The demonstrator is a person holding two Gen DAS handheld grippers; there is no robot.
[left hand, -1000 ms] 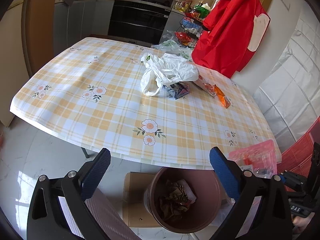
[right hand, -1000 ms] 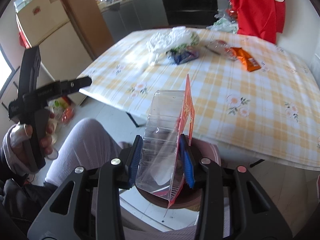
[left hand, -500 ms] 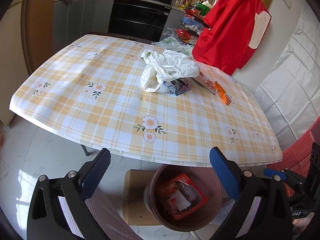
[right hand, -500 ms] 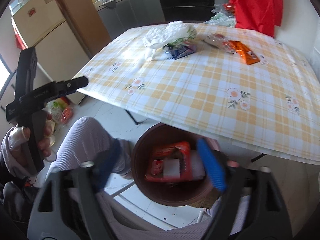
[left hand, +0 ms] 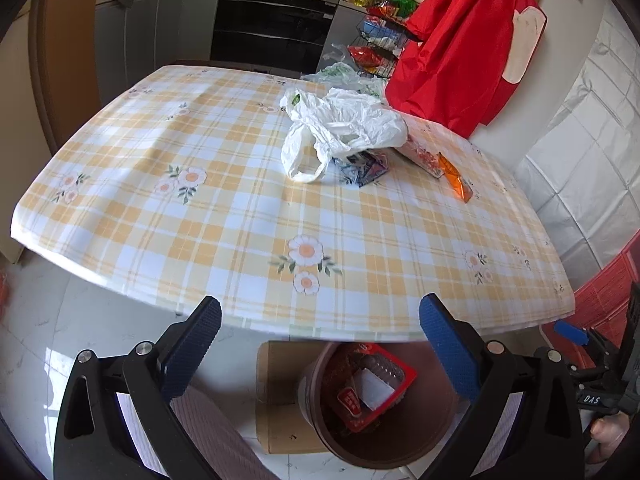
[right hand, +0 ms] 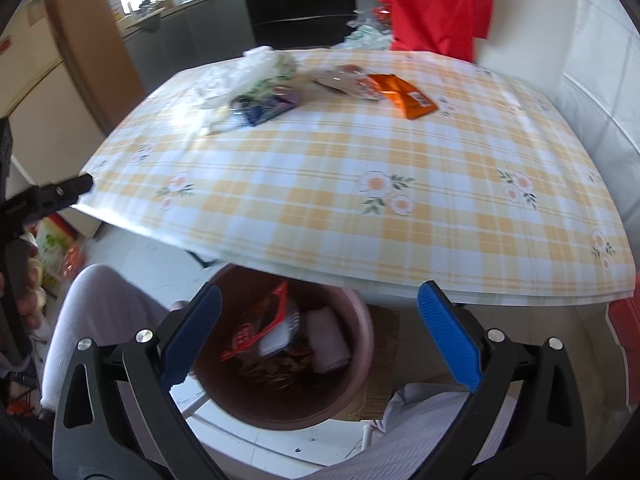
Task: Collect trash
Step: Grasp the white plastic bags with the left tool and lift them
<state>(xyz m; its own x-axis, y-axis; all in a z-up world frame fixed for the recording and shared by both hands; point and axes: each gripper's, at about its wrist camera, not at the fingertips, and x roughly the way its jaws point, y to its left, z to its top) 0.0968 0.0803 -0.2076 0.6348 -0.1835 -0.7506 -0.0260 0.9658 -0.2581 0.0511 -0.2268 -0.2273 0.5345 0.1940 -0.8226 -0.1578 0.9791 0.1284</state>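
"DAS" is read on the black handle of the right gripper (left hand: 592, 364) at the edge of the left view; no other print is legible, the wrapper labels being too small or blurred.

Left gripper (left hand: 320, 334): jaws spread wide, nothing between the ribbed blue pads (left hand: 192, 346). Right gripper (right hand: 318, 320): likewise released, pads (right hand: 450, 340) apart and bare.

A round brown plastic bin (right hand: 356, 364) is seen on the floor below the near table edge, standing on flat cardboard (left hand: 276, 380). In it a red-rimmed clear plastic pack (left hand: 376, 384) lies tilted on brown scraps, beside a pale folded piece (right hand: 326, 338).

The table (left hand: 240, 220) is covered by a glossy yellow-and-white check cloth with daisy prints; its near edge overhangs the bin's far rim. Trash left on it sits at the far side: a crumpled white plastic bag (left hand: 340, 128), a blue-purple foil wrapper (left hand: 366, 166) touching the bag's underside, a reddish printed packet (left hand: 422, 154) just beside it, and an orange foil wrapper (left hand: 456, 178) next to that. The near half of the cloth is bare.

A red garment (left hand: 460, 48) hangs at the far right corner beside a white padded wall. White tile floor lies open to the left of the bin; a trouser leg (right hand: 108, 308) is close on that side.
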